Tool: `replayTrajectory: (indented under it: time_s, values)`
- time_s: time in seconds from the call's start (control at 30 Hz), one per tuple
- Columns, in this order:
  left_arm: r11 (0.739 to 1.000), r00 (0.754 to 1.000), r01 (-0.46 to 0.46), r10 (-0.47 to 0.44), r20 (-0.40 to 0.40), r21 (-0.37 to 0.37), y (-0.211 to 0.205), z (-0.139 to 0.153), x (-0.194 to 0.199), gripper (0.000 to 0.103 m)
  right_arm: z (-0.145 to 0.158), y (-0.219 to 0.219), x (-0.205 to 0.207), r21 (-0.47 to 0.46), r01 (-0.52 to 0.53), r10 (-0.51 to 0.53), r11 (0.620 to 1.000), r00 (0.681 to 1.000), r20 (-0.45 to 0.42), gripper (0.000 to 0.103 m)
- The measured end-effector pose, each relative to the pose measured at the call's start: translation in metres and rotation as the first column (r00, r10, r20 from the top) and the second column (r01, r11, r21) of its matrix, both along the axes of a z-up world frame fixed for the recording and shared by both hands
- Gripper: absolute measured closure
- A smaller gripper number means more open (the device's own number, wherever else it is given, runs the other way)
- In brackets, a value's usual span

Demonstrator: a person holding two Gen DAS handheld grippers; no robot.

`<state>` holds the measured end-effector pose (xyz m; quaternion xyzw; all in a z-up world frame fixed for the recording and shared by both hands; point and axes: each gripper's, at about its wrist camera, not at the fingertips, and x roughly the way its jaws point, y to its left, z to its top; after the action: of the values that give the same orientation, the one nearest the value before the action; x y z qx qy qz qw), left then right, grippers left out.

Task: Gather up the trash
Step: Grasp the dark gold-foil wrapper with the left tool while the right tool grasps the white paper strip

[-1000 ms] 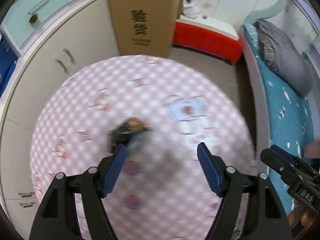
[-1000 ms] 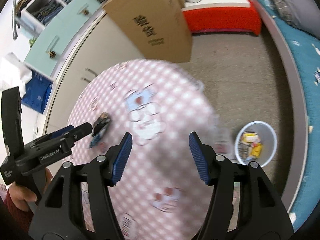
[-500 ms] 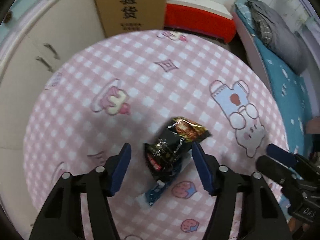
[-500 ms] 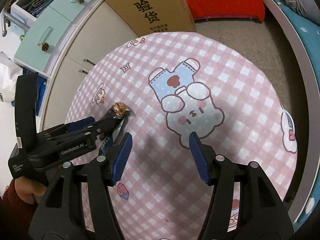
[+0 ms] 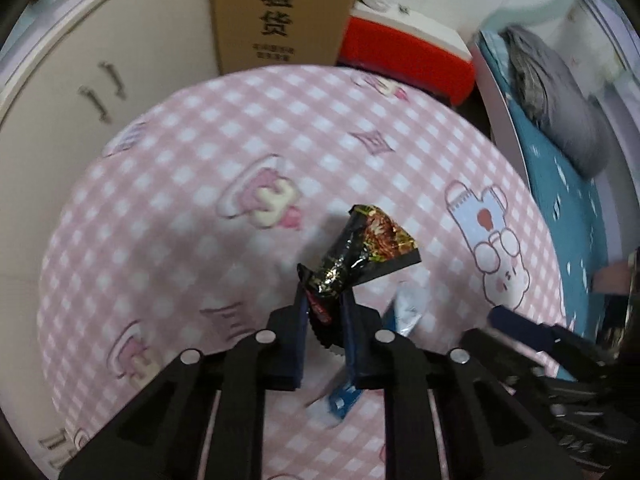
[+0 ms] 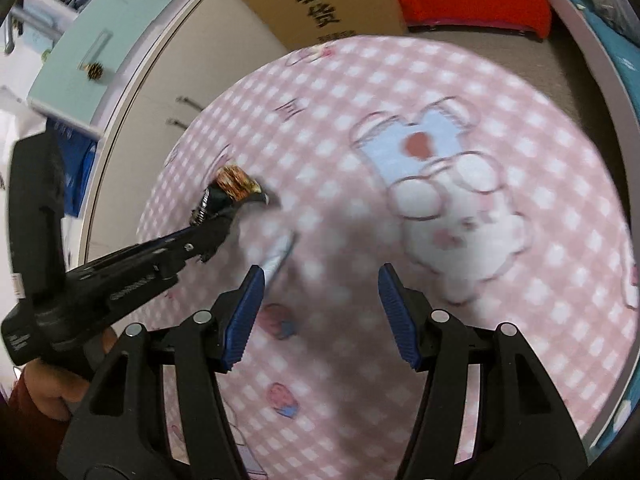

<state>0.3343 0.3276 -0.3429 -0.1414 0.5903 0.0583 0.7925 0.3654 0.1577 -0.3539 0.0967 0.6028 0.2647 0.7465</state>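
Observation:
My left gripper (image 5: 325, 300) is shut on a black snack wrapper (image 5: 362, 250) with a red and gold print, and holds it just above the round pink checked table (image 5: 180, 184). The wrapper also shows in the right wrist view (image 6: 226, 196), pinched by the left gripper (image 6: 212, 236). A blue and silver wrapper (image 5: 400, 316) lies on the table just right of the left fingers; in the right wrist view (image 6: 280, 254) it lies by my right gripper's left fingertip. My right gripper (image 6: 320, 284) is open and empty above the table.
A tall cardboard box (image 5: 280, 12) stands behind the table beside a cream cabinet (image 5: 80, 80). A red bench (image 5: 404, 60) and a bed with a teal sheet (image 5: 568, 200) lie to the right. Grey floor (image 6: 480, 40) shows beyond the table.
My left gripper has closed on the black wrapper and lifted it slightly. The right gripper has moved lower and closer to the blue and silver wrapper.

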Motion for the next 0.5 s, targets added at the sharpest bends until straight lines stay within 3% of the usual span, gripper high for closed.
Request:
replayTrajectory:
  time_s: [0.2, 0.33, 0.4, 0.43, 0.5]
  values:
    - [0.995, 0.995, -0.096, 0.096, 0.01, 0.035, 0.023, 0.013, -0.034, 0.088, -0.008, 0.045, -0.012, -0.027, -0.096, 0.096, 0.995, 0.995, 0.001, 0.044]
    - [0.99, 0.991, -0.135, 0.135, 0.004, 0.05, 0.029, 0.015, -0.05, 0.088, -0.007, 0.066, -0.017, -0.108, -0.142, 0.15, 0.984, 0.987, 0.066, 0.043]
    - [0.986, 0.988, -0.156, 0.156, 0.007, 0.056, 0.03, 0.018, -0.056, 0.088, -0.007, 0.075, -0.019, -0.168, -0.178, 0.198, 0.969, 0.974, 0.11, 0.053]
    - [0.985, 0.987, -0.162, 0.162, 0.008, 0.055, 0.029, 0.02, -0.058, 0.088, -0.007, 0.077, -0.02, -0.202, -0.192, 0.222, 0.96, 0.965, 0.136, 0.07]
    - [0.984, 0.985, -0.17, 0.17, 0.007, 0.061, 0.022, 0.023, -0.058, 0.088, -0.009, 0.077, -0.019, -0.212, -0.217, 0.254, 0.953, 0.953, 0.163, 0.075]
